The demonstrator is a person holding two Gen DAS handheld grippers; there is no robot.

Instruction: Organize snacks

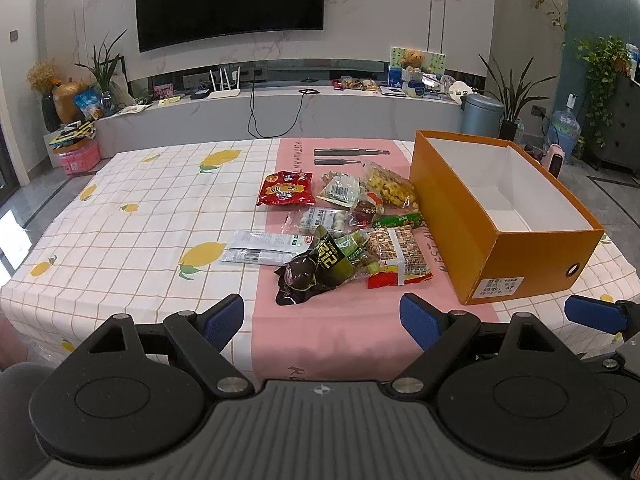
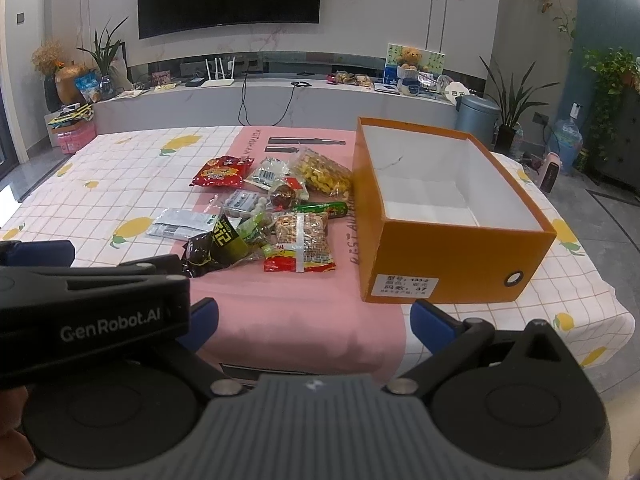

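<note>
Several snack packets lie in a heap on the pink strip of the tablecloth: a red bag (image 1: 285, 193) (image 2: 221, 171), a dark green-labelled bag (image 1: 316, 270) (image 2: 218, 246), a peanut pack (image 1: 398, 256) (image 2: 302, 242), a yellow snack bag (image 1: 390, 188) (image 2: 322, 171) and a silver pouch (image 1: 264, 247) (image 2: 180, 224). An open orange box (image 1: 532, 258) (image 2: 452, 258) with a white inside holds nothing and stands to their right. My left gripper (image 1: 322, 322) is open, low at the near table edge. My right gripper (image 2: 314, 322) is open beside it, in front of the box.
The table (image 1: 120, 216) carries a white checked cloth with lemon prints. Two dark printed bars (image 1: 350, 156) lie on the pink strip behind the snacks. Beyond stand a TV bench (image 1: 280, 112), a grey bin (image 1: 480, 114) and plants. The left gripper's body (image 2: 92, 308) blocks the right wrist view's left side.
</note>
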